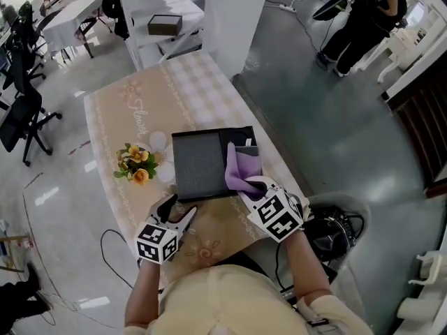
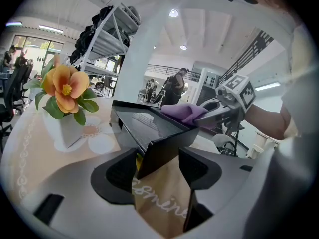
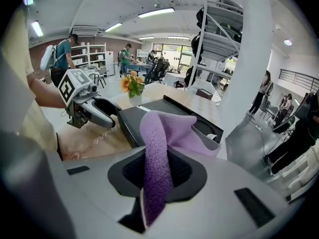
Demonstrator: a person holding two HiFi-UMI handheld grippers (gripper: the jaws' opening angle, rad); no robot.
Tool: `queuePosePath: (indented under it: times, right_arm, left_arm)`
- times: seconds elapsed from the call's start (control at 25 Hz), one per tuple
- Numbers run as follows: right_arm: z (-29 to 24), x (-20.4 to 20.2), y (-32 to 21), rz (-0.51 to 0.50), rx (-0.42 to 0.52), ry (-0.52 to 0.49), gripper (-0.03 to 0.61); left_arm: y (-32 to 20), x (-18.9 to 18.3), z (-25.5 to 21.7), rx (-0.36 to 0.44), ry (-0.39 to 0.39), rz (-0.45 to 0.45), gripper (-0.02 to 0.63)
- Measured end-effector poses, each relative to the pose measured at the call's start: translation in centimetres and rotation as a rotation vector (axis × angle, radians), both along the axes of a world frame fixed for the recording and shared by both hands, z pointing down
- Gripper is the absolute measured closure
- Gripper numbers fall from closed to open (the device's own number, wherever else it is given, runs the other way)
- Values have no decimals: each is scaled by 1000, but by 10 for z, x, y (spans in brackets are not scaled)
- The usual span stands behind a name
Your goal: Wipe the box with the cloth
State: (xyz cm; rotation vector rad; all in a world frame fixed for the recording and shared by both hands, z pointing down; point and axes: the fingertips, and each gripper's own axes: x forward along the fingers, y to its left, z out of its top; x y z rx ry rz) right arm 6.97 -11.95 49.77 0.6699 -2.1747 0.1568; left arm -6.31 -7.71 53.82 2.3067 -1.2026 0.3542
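Head view, box: black, flat box [image 1: 202, 165] lies on the desk [image 1: 188, 89], near the near edge, with flowers [image 1: 136, 165] just left of it.
Head view, cloth: purple cloth [image 1: 242, 169] lies on the right part of the box and runs back into the right claw [image 1: 253, 187].
Head view, left claw: left claw [image 1: 176, 206] meets the box at its near left corner.
Left claw view, grip: the jaws are closed on the near corner of the box [image 2: 144, 126], so this claw [image 2: 158, 166] steadies it.
Left claw view, far side: the cloth [image 2: 182, 111] sits on the far right of the box top, under the other claw.
Right claw view, grip: the jaws of the right claw [image 3: 158, 171] are pinched on a fold of the cloth [image 3: 159, 138]. The rest of it drapes forward onto the box [image 3: 149, 116].
Right claw view, beyond: the left claw [image 3: 107, 114] is at the box's left corner.
Done: the cloth is picked up and brought into touch with the box, and the box is held in place.
Left: the wiping itself seems to be at its start or in an early pass. Most of the dark top lies bare to the left of the cloth.
Unclear: no view shows which parts of the top are already wiped.
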Motion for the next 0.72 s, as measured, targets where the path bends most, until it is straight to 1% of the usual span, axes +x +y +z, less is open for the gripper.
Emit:
queuePosePath:
  times: [0.32,0.44,0.56,0.72]
  right_arm:
    - [-2,1,20,-43,-63,0,503]
    - [-9,1,21,-58,-71,4,503]
    - [-24,2,11,-22,-33,-37,503]
    - [-49,11,-19,44,90,-76,503]
  left_arm:
    - [-1,0,1,5,4,-8,330]
    - [-1,0,1,5,10,-15,330]
    - [0,0,1,3,16,-21,330]
    - [0,1,1,9,5,-23,330]
